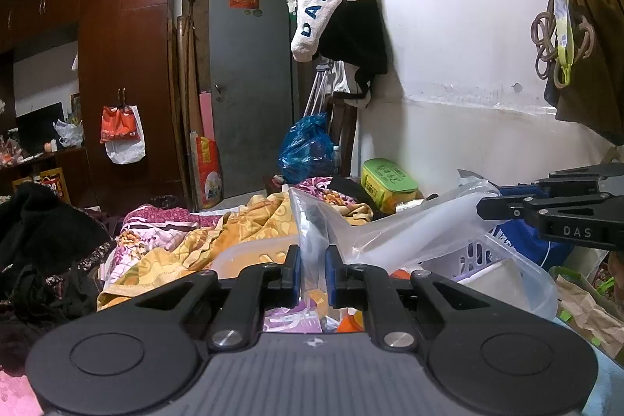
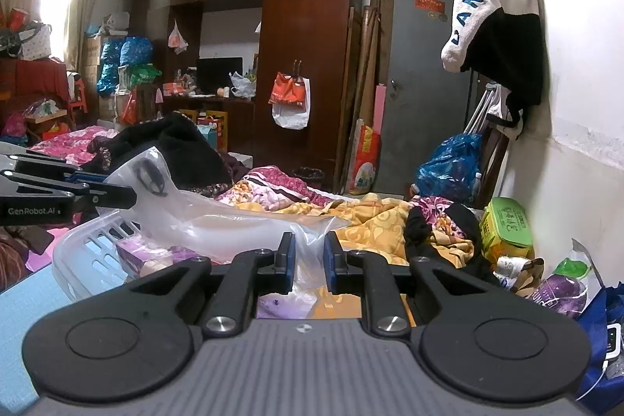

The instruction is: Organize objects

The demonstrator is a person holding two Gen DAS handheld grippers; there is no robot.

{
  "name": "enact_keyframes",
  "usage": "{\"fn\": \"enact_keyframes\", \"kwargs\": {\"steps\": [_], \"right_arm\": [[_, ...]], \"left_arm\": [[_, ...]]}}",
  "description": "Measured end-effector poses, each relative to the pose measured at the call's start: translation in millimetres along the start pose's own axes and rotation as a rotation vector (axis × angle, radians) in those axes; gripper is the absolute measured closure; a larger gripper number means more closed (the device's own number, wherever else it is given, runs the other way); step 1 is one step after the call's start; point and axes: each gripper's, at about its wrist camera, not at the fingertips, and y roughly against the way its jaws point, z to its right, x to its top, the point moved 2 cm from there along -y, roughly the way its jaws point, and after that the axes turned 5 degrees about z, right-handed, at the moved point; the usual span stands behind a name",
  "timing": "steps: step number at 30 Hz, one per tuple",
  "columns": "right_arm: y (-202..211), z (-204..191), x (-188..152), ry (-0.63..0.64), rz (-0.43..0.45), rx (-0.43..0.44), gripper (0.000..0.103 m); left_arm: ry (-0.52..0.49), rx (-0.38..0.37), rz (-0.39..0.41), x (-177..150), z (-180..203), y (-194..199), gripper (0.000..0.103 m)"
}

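Note:
A clear plastic zip bag hangs stretched between my two grippers over a white slotted basket. My left gripper is shut on one end of the bag. My right gripper is shut on the other end. The bag holds a small dark item near its far end. The right gripper also shows at the right edge of the left wrist view, and the left gripper at the left edge of the right wrist view. The basket holds purple packets.
A bed with a yellow and pink quilt and black clothes lies ahead. A green-lidded box sits by the white wall. A blue bag, a grey door and a brown wardrobe stand behind.

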Motion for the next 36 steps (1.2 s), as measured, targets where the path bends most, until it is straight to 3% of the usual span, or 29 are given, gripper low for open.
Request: {"fn": "enact_keyframes", "kwargs": {"steps": [9, 10, 11, 12, 14, 16, 21, 25, 31, 34, 36], "right_arm": [[-3, 2, -2, 0.002, 0.002, -0.003, 0.082], [-3, 2, -2, 0.000, 0.006, -0.005, 0.070], [-1, 3, -2, -0.003, 0.014, -0.006, 0.065], [1, 4, -2, -0.010, 0.025, -0.004, 0.052], [6, 7, -2, -0.026, 0.050, -0.004, 0.034], [10, 10, -1, -0.034, 0.079, -0.025, 0.004], [26, 13, 3, -0.064, 0.131, -0.030, 0.000], [32, 12, 3, -0.087, 0.081, -0.020, 0.000], [56, -1, -10, -0.086, 0.073, -0.137, 0.000], [71, -9, -18, -0.130, 0.055, -0.139, 0.000], [77, -16, -22, -0.144, 0.007, -0.117, 0.000]], "left_arm": [[-0.034, 0.023, 0.010, -4, 7, -3, 0.084], [-0.052, 0.041, 0.019, -5, 9, -3, 0.082], [-0.084, 0.066, 0.041, -6, 12, 0, 0.068], [-0.104, 0.083, 0.063, -7, 14, 3, 0.044], [-0.117, 0.087, 0.118, -6, 17, 12, 0.020], [-0.114, 0.080, 0.149, -5, 18, 20, 0.020], [-0.138, 0.083, 0.171, -2, 27, 34, 0.017], [-0.137, 0.117, 0.191, -8, 37, 44, 0.014], [-0.036, 0.004, 0.060, -15, 37, 61, 0.013], [-0.008, 0.026, -0.007, -19, 37, 69, 0.013], [-0.006, 0.045, -0.011, -23, 41, 80, 0.013]]}}
